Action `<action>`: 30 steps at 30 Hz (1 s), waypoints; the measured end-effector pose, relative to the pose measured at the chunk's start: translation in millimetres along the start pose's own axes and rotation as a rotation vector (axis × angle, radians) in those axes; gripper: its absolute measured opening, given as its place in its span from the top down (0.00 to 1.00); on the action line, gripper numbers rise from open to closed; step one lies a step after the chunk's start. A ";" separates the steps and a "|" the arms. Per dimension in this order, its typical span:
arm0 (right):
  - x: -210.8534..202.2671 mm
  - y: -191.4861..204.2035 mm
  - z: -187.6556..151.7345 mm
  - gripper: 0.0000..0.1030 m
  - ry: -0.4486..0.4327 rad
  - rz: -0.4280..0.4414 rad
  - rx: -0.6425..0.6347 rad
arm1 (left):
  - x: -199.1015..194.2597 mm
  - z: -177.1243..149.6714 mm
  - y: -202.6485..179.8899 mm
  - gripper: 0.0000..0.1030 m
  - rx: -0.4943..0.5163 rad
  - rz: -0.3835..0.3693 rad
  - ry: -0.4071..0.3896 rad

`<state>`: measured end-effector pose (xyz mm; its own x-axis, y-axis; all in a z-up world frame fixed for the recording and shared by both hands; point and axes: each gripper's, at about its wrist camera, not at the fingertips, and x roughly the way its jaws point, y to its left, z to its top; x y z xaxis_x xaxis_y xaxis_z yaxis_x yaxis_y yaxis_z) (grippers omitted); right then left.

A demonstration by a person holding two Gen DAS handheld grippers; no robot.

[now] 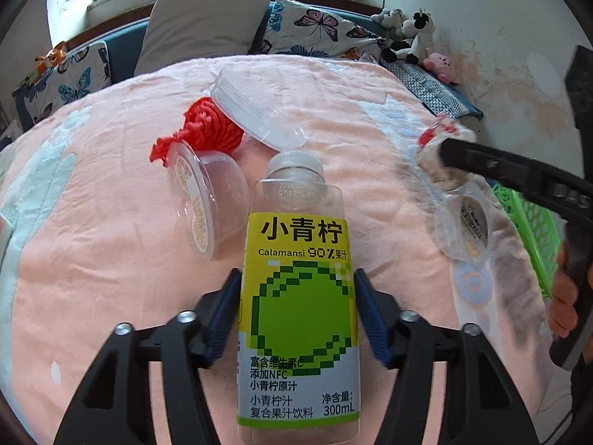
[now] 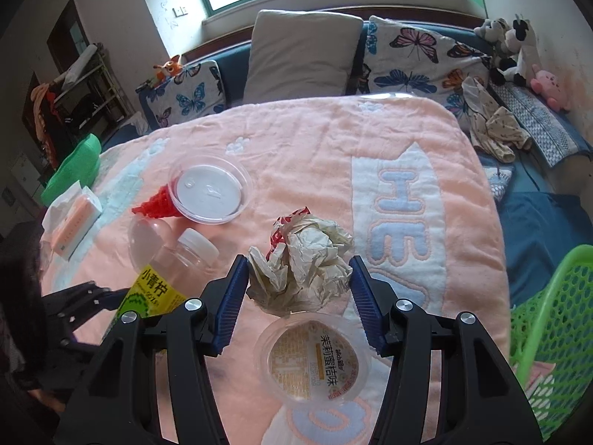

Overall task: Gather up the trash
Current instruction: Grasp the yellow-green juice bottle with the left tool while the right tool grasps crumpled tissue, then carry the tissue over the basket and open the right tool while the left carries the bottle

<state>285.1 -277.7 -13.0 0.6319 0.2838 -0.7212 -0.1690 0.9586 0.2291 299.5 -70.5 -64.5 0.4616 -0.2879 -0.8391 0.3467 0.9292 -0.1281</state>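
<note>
A pink blanket (image 2: 315,141) with pale blue lettering covers the bed. On it, in the right wrist view: crumpled paper (image 2: 304,259) at centre, a jelly cup (image 2: 315,359) at 6 o'clock, a round plastic lid (image 2: 209,191) at 10 over red netting (image 2: 153,202), a juice bottle (image 2: 163,282) at 9, a tissue pack (image 2: 72,218) beyond.
</note>
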 end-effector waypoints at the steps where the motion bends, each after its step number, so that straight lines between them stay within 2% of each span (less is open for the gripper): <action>1: -6.6 -0.9 -0.7 0.46 -0.010 0.001 0.001 | 0.7 -0.4 0.6 0.48 -0.005 0.000 -0.001; 6: -30.3 -5.4 -2.7 0.46 -0.046 -0.002 0.013 | -7.8 -2.8 -3.3 0.48 -0.013 -0.018 -0.007; 15: -77.8 -25.8 -18.7 0.46 -0.101 -0.039 0.058 | -48.8 -5.8 -34.4 0.48 0.051 -0.056 -0.076; 22: -115.4 -64.7 -44.6 0.46 -0.117 -0.121 0.107 | -66.6 -0.7 -84.6 0.48 0.124 -0.109 -0.108; 30: -153.4 -125.0 -78.2 0.44 -0.116 -0.259 0.171 | -64.8 9.7 -151.4 0.48 0.205 -0.164 -0.116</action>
<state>150.2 -439.3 17.9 0.7210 0.0175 -0.6927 0.1312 0.9781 0.1613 225.1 -194.8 14.3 0.4717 -0.4660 -0.7486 0.5767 0.8053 -0.1379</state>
